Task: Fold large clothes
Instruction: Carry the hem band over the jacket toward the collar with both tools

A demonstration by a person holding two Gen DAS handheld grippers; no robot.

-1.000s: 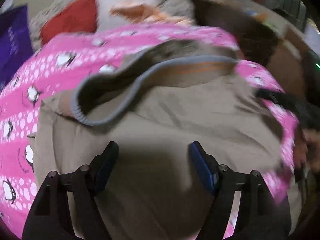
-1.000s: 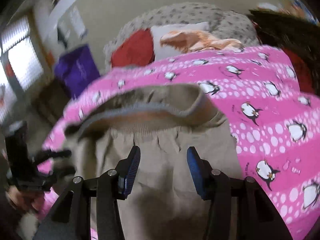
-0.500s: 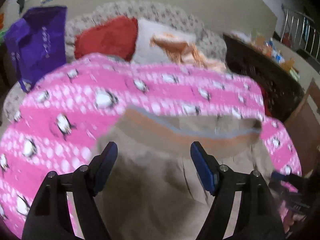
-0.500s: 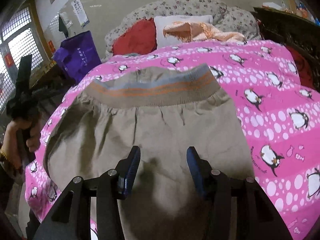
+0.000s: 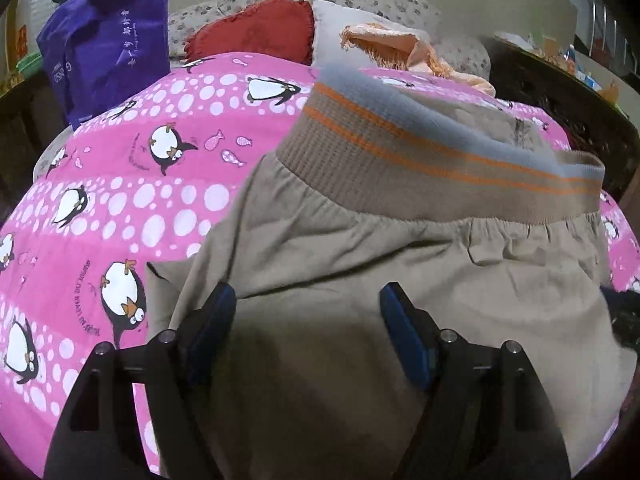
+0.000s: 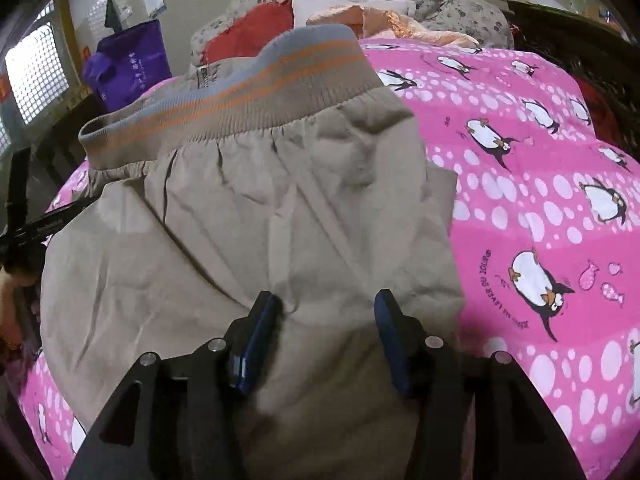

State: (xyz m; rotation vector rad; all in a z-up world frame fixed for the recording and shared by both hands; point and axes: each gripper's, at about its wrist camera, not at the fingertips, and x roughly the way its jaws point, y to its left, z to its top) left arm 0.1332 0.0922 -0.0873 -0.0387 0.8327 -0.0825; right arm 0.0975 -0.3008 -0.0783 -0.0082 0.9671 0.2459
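Observation:
Tan trousers (image 5: 420, 280) lie folded on a pink penguin bedspread (image 5: 120, 184). Their ribbed waistband (image 5: 420, 148), grey-edged with two orange stripes, faces the far side. The trousers also show in the right wrist view (image 6: 248, 232), with the waistband (image 6: 240, 92) at the top left. My left gripper (image 5: 308, 316) is open, just above the near part of the cloth with nothing between its blue pads. My right gripper (image 6: 326, 320) is open over the near right part of the trousers, its pads close to or on the fabric. The left gripper's body (image 6: 24, 224) shows at the left edge.
A purple bag (image 5: 108, 40) stands at the far left of the bed. A red cushion (image 5: 256, 28), a white pillow and a peach cloth (image 5: 392, 48) lie against a floral headrest. Dark furniture (image 5: 568, 92) stands at the right. A barred window (image 6: 32, 72) is on the left.
The waistband, earlier gaping open and lifted, now lies flat and closed on the folded trousers. Both grippers have shifted closer to the near part of the cloth and remain open.

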